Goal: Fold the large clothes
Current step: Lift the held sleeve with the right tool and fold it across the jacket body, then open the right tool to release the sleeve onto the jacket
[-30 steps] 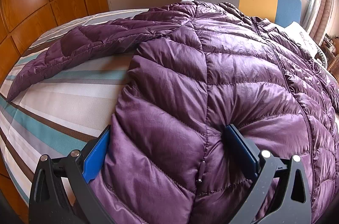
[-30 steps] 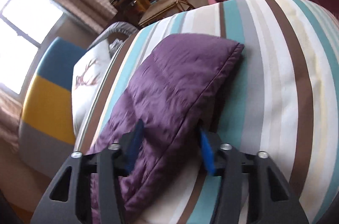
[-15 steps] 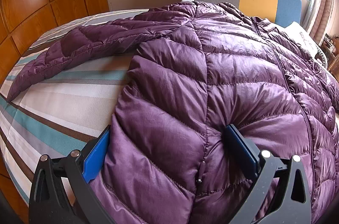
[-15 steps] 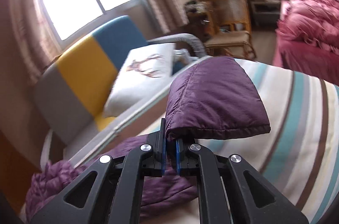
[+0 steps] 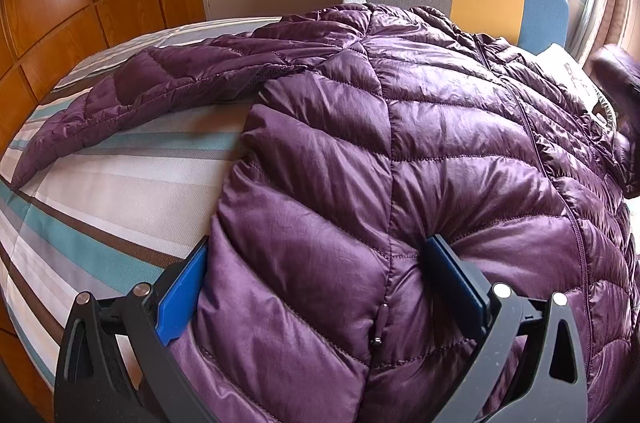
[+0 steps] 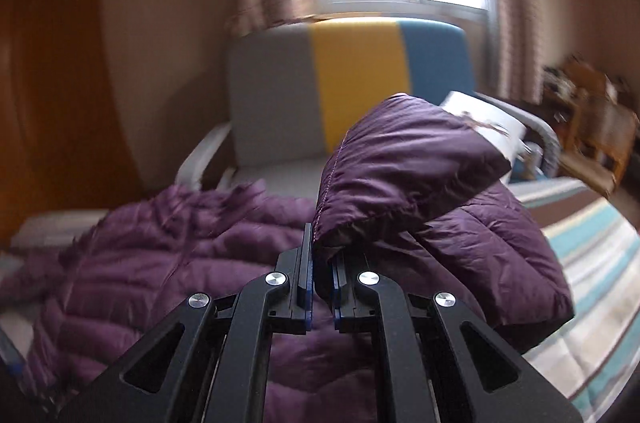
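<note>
Left wrist view, bed [image 5: 100, 191]: striped cover, under everything.
Jacket [image 5: 400, 159]: purple, quilted, spread flat on the bed; one sleeve [image 5: 132, 95] lies out to the side.
Left gripper [image 5: 320, 283]: jaws wide apart, straddling the jacket's hem, not clamped.
Right gripper [image 6: 322, 287]: jaws nearly closed, pinching the other sleeve's cuff [image 6: 408, 175], lifted above the jacket.
</note>
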Action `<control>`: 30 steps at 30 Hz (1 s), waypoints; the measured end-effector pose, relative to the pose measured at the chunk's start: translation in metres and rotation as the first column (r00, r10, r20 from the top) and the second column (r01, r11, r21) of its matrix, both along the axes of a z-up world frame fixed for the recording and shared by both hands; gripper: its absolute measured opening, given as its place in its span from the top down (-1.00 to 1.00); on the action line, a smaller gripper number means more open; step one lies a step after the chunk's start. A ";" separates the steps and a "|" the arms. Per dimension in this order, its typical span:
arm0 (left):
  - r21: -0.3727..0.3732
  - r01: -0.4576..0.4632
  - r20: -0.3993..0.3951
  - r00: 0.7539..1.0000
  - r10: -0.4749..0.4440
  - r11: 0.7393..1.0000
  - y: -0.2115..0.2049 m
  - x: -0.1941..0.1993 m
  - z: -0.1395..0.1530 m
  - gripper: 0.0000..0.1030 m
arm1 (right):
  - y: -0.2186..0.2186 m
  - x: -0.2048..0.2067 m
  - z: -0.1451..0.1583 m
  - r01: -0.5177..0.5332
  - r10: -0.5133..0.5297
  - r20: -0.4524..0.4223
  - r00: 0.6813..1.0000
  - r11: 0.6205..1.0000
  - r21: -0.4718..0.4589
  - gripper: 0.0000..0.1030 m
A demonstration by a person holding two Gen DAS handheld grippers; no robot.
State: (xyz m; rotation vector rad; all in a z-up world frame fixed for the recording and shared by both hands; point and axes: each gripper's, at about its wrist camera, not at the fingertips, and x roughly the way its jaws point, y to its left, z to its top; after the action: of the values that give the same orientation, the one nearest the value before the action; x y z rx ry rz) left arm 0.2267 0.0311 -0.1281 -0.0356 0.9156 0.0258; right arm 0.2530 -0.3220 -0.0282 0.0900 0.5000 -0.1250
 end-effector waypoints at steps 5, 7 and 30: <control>0.001 0.000 0.000 1.000 0.000 1.000 0.000 0.000 0.000 -0.97 | 0.080 0.006 -0.017 -0.230 0.222 -0.061 0.973 0.949 -0.216 0.86; 0.000 0.000 0.000 1.000 0.000 1.000 0.000 0.000 0.000 -0.97 | 0.103 0.003 -0.024 -0.297 0.283 -0.091 0.955 0.919 -0.259 0.86; -0.028 -0.005 0.045 0.999 0.006 1.000 -0.014 0.019 0.038 -0.96 | 0.017 -0.041 -0.016 -0.141 0.132 -0.095 0.987 0.986 -0.090 -0.33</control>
State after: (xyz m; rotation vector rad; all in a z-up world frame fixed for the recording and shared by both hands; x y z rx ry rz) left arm 0.2456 0.0173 -0.0904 -0.0649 0.8703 0.0174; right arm 0.2116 -0.3045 -0.0442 -0.0447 0.5868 -0.0184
